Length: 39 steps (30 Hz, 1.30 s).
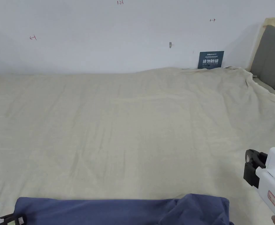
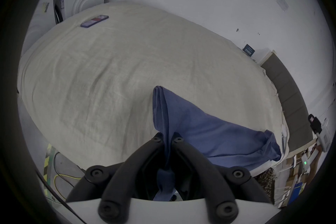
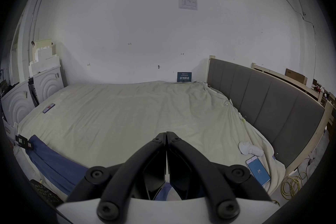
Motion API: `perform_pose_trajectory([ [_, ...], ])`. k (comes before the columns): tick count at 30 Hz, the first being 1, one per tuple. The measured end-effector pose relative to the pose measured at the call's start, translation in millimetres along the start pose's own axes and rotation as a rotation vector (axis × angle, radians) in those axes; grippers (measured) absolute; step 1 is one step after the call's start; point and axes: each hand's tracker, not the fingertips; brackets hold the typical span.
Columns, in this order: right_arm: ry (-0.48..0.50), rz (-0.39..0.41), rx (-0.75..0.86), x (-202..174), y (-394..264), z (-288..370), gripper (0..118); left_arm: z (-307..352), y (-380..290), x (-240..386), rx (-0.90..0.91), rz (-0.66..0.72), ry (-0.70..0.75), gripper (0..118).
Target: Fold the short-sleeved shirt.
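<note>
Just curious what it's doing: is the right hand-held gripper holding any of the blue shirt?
No, the right hand-held gripper has its jaws shut together on nothing, above the bedsheet.

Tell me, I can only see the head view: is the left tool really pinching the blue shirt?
Observer: Yes. In the left gripper view the left tool is shut on a bunched edge of the shirt, with cloth running between both jaws.
Operator: And the right tool?
Observer: The right gripper view shows the right tool with its jaws closed together and no cloth between the tips.
Operator: Anything on the bed I could bump?
Observer: A phone with a lit screen lies on the sheet near the headboard, beside a small white object.
</note>
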Motion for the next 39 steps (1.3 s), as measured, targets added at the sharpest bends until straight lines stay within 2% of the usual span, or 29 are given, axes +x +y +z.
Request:
perform_pose_trajectory([
  [2, 0.0, 0.001, 0.0, -0.2, -0.2, 0.7, 0, 2.1, 2.8, 16.3, 0.012, 0.002, -0.02, 2],
  [4, 0.002, -0.005, 0.001, 1.5, -1.4, 2.3, 0, 5.2, 5.1, 39.8, 0.009, -0.007, -0.101, 2],
  [9, -0.002, -0.004, 0.003, 7.0, -2.5, 5.4, 0, -0.5, 3.1, 111.8, -0.069, -0.076, -0.231, 2],
  [13, -0.011, -0.016, 0.007, 12.2, -4.2, 10.3, 0, -33.0, -9.7, 167.6, -0.13, -0.152, -0.28, 2],
  [17, -0.02, -0.029, 0.011, 16.4, -6.5, 17.2, 0, -68.1, -32.3, 215.1, -0.218, -0.165, -0.348, 2],
  [25, -0.029, -0.028, 0.005, 26.1, -10.0, 17.9, 0, -130.5, -84.3, 264.4, -0.3, -0.242, -0.227, 5],
  [27, -0.03, -0.025, 0.001, 27.6, -11.5, 16.9, 0, -134.3, -89.7, 267.3, -0.306, -0.253, -0.236, 16],
  [30, -0.031, -0.027, -0.005, 30.0, -13.5, 15.6, 0, -127.9, -86.6, 269.1, -0.305, -0.214, -0.288, 73],
  [31, -0.031, -0.028, -0.006, 30.1, -14.1, 15.5, 0, -124.7, -83.8, 270.3, -0.304, -0.199, -0.299, 98],
  [32, -0.033, -0.029, -0.005, 30.3, -14.5, 15.5, 0, -120.4, -79.7, 270.5, -0.301, -0.194, -0.306, 112],
  [33, -0.033, -0.03, -0.003, 30.7, -14.8, 15.4, 0, -115.6, -75.7, 270.3, -0.289, -0.194, -0.322, 118],
  [39, -0.046, -0.043, 0.003, 33.7, -11.2, 15.0, 0, -65.7, -39.7, 253.4, -0.097, -0.2, -0.387, 118],
])
